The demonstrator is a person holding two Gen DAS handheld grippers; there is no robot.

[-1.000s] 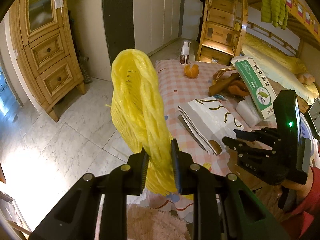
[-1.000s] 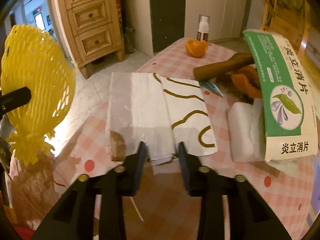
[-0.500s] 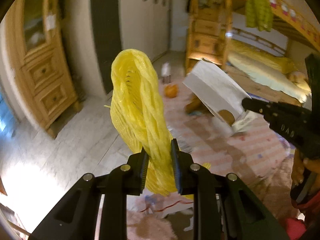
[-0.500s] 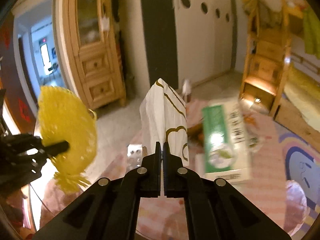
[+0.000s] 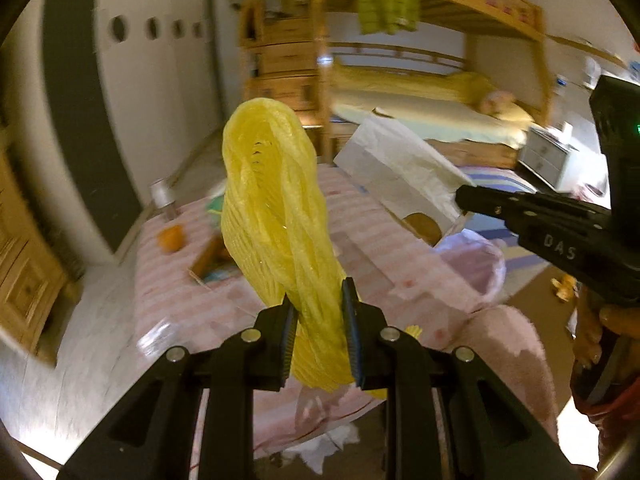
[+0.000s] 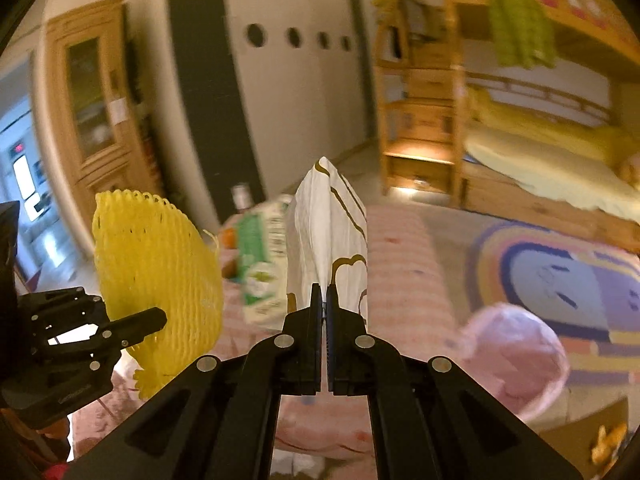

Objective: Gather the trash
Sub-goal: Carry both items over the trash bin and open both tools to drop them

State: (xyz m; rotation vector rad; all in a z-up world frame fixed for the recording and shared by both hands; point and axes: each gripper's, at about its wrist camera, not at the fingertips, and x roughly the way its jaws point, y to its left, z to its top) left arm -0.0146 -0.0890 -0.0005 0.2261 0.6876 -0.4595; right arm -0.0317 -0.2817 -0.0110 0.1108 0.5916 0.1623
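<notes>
Above the table point(image 5: 248, 312), left claw point(image 5: 318, 320) tight on yellow net point(image 5: 276, 208), right claw point(image 6: 324, 320) clamping paper bag point(image 6: 332, 232).

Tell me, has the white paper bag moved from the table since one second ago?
Yes. The white paper bag left the pink checked tablecloth; the right hand-held gripper holds it raised above.

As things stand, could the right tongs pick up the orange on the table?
Probably not yet. The right tongs are shut on the paper bag, so they have no free grip, and the orange lies at the table's far end, behind the green box.
</notes>
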